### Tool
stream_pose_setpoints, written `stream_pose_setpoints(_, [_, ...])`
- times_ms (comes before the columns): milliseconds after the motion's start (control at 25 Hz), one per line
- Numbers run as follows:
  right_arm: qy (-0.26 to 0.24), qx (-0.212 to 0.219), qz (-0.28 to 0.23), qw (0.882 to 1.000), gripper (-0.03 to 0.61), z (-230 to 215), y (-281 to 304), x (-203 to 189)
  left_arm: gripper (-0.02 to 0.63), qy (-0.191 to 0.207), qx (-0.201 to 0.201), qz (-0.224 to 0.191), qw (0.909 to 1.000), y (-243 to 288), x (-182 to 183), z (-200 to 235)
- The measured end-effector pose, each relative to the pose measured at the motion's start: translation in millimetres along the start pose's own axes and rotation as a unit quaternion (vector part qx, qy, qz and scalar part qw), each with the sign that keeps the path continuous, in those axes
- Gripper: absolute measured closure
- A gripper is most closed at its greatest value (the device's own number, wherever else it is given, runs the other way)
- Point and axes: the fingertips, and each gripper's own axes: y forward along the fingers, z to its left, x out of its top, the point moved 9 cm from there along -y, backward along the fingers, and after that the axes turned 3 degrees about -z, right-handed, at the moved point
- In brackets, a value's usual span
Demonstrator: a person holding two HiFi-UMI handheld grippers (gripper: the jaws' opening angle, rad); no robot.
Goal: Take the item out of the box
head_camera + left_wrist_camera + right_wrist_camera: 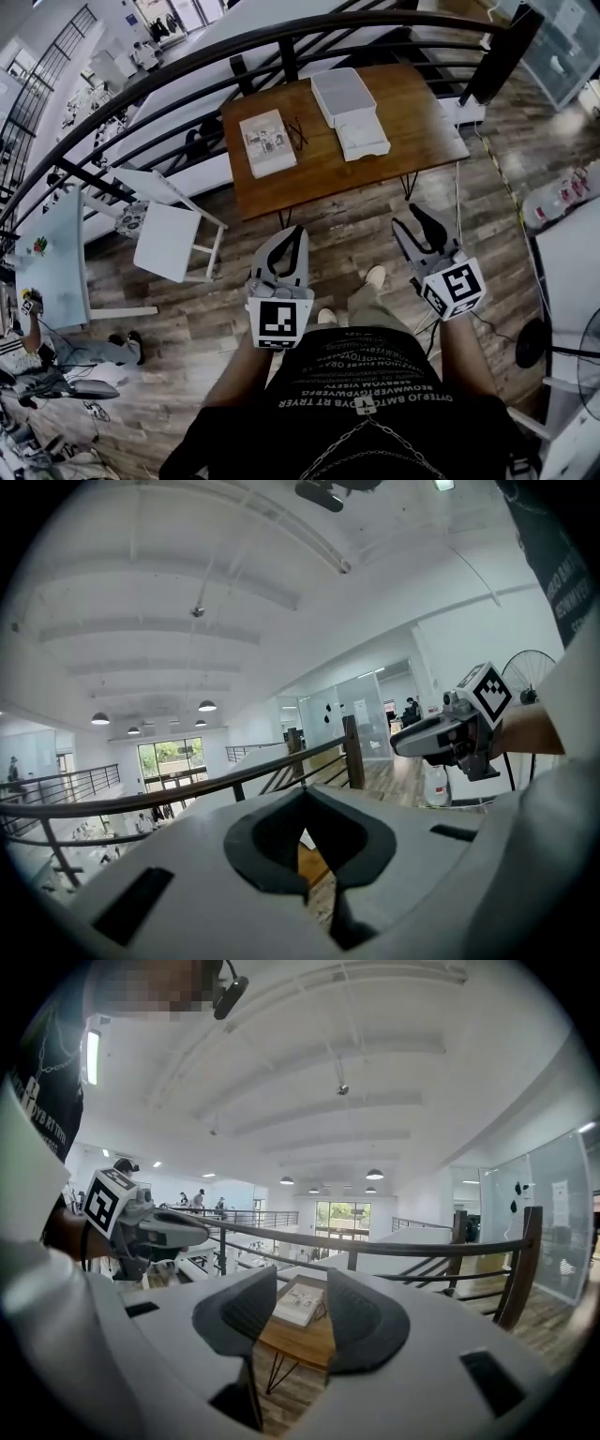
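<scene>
A wooden table (394,141) stands below and ahead of me, past my feet. On it lie a closed white box (342,94), a flat white tray or lid (361,139) touching its near end, a printed booklet (267,142) and a small black item (298,133). My left gripper (292,232) hangs in the air short of the table, its tips together with nothing between them. To its right my right gripper (419,217) stands open and empty. Between the pads in the right gripper view (302,1283) I see the booklet (298,1302).
A black railing (281,42) curves behind the table. A white chair (169,239) and a pale table (52,262) stand at the left on the wood floor. A floor fan (534,342) and white furniture sit at the right. My shoe (375,277) is near the table's leg.
</scene>
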Motion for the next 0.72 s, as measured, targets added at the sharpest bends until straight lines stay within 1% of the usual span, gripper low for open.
stream_pose_setpoints(200, [0.005,0.011,-0.006,1.0,0.413,-26,18,-1,0.609,0.006,0.003,0.009,0.9999,28,4,1])
stream_pose_setpoints(400, [0.009,0.021,-0.001,1.0,0.41,-60,38,-5,0.607,0.012,-0.001,0.006,0.9999,71,10,1])
stream_pose_setpoints(720, [0.013,0.021,0.003,1.0,0.407,-119,64,-8,0.609,0.005,-0.014,0.021,0.9997,139,12,-3])
